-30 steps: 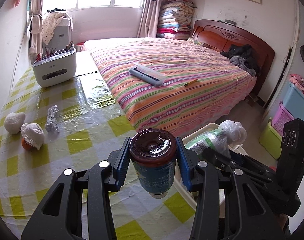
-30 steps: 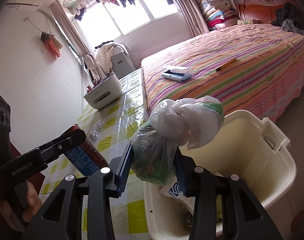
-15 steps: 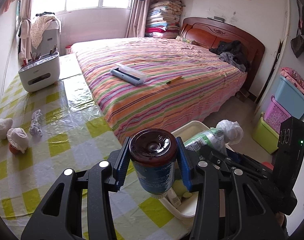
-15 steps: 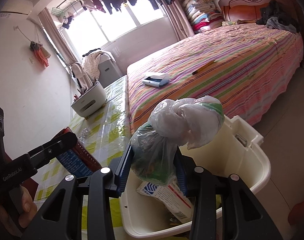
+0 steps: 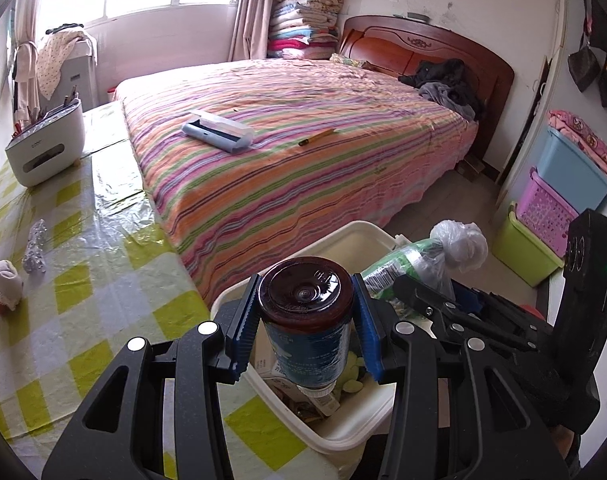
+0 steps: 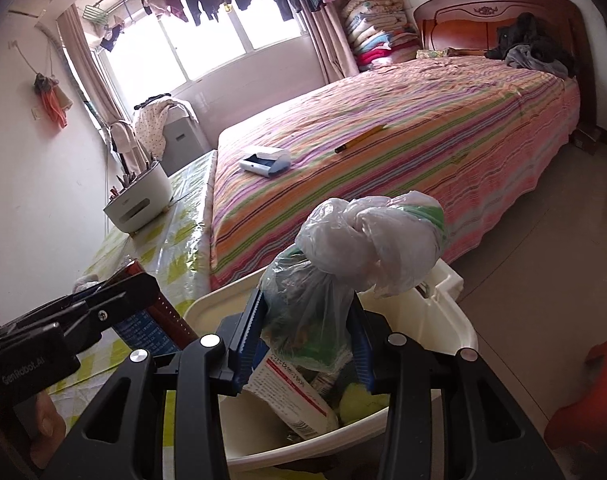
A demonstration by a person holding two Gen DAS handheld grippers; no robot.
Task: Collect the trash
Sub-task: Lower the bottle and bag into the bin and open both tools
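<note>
Left wrist view: left gripper [image 5: 306, 328] pinches a bottle [image 5: 306, 320], held upside down right over the bin [image 5: 335, 436] beside the table [image 5: 83, 280]. Right wrist view: right gripper [image 6: 307, 338] clamps a knotted bag [image 6: 343, 264] of trash above the same bin [image 6: 455, 320], which already holds a carton [image 6: 291, 396]. Step looks like drop-off. Next: likely spread both claws so the 2 items fall in; bottle sits near the rim, so center it first.

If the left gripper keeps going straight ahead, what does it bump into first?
Probably the bin: the left gripper, shut on a bottle, hangs over its trash, and the far rim lies ahead. Beyond that is the bed. Depth is hard to judge.
</note>
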